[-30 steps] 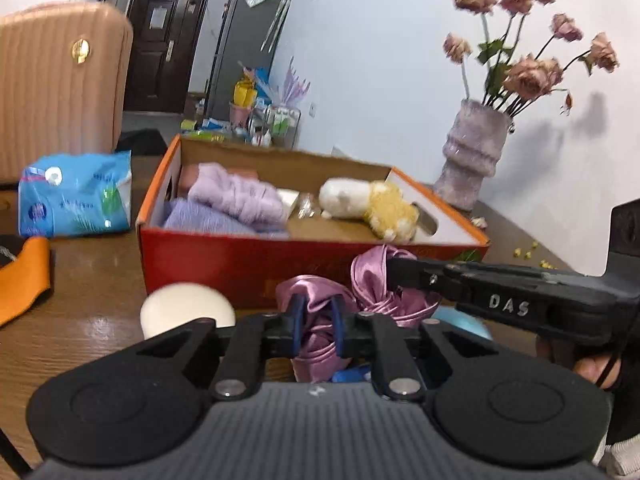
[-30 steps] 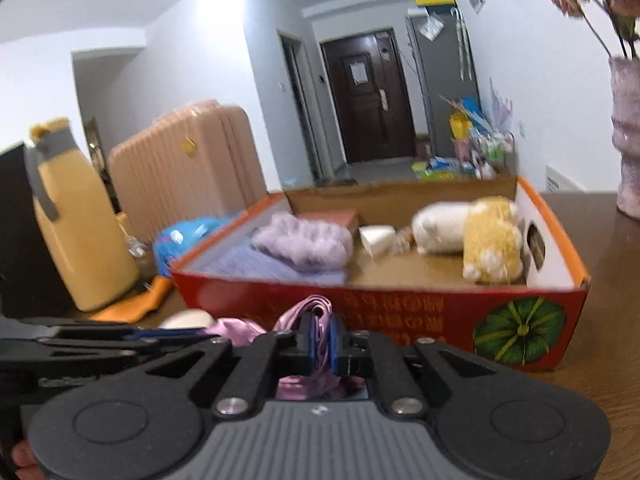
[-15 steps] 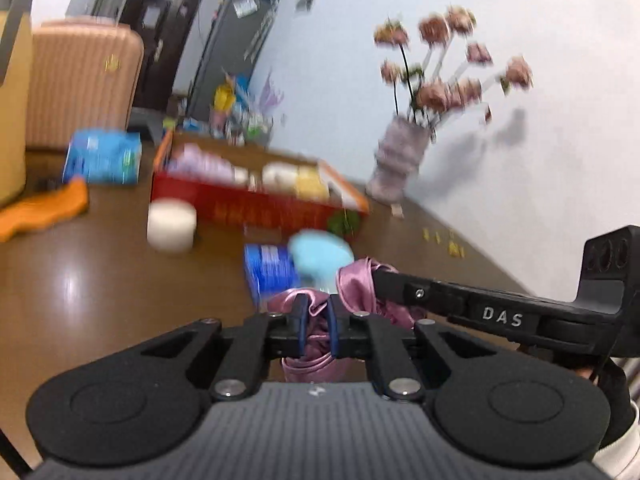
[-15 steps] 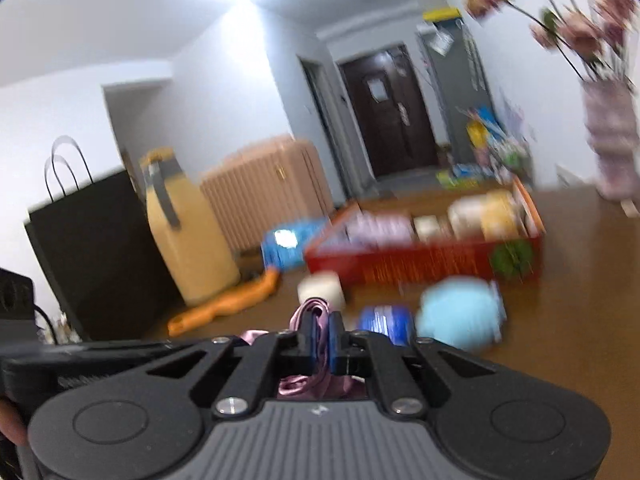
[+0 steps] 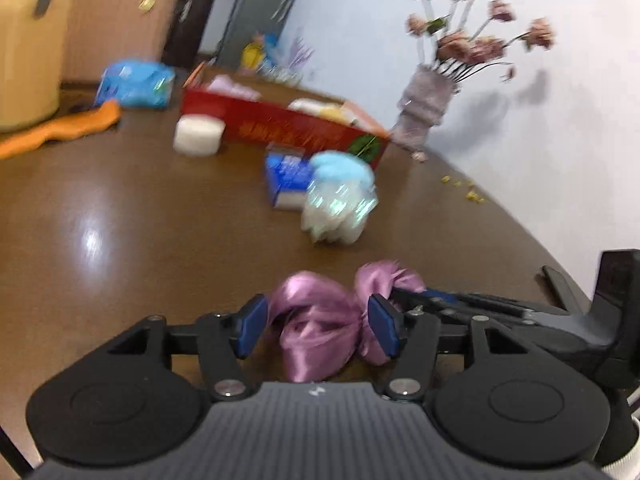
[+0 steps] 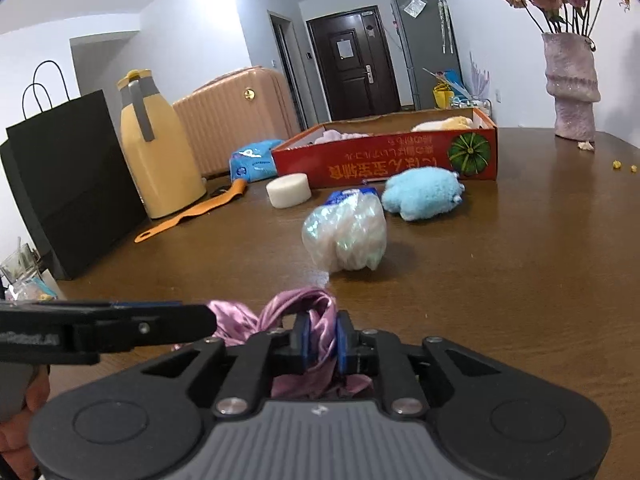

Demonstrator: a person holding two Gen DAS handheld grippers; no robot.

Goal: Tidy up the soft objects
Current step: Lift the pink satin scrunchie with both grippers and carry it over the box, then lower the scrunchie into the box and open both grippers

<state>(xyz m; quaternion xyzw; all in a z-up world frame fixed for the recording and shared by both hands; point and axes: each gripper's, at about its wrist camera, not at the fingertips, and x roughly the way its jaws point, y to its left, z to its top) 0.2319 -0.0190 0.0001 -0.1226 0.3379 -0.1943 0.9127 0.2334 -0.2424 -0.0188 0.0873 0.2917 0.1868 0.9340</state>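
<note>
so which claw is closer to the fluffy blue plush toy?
Right claw, marginally. The blue plush toy sits ahead and slightly right of both; left claw sits further left. Both are opening around the pink satin cloth.

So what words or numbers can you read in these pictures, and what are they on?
Nothing reads clearly.
Red box: yellow characters along its side, upside down, too blurred to read.
Left gripper: faint raised lettering on its side, not legible.
Blue packet: a white logo and small print, too small to read.
Dark door: a paper notice, too far away to read.
</note>
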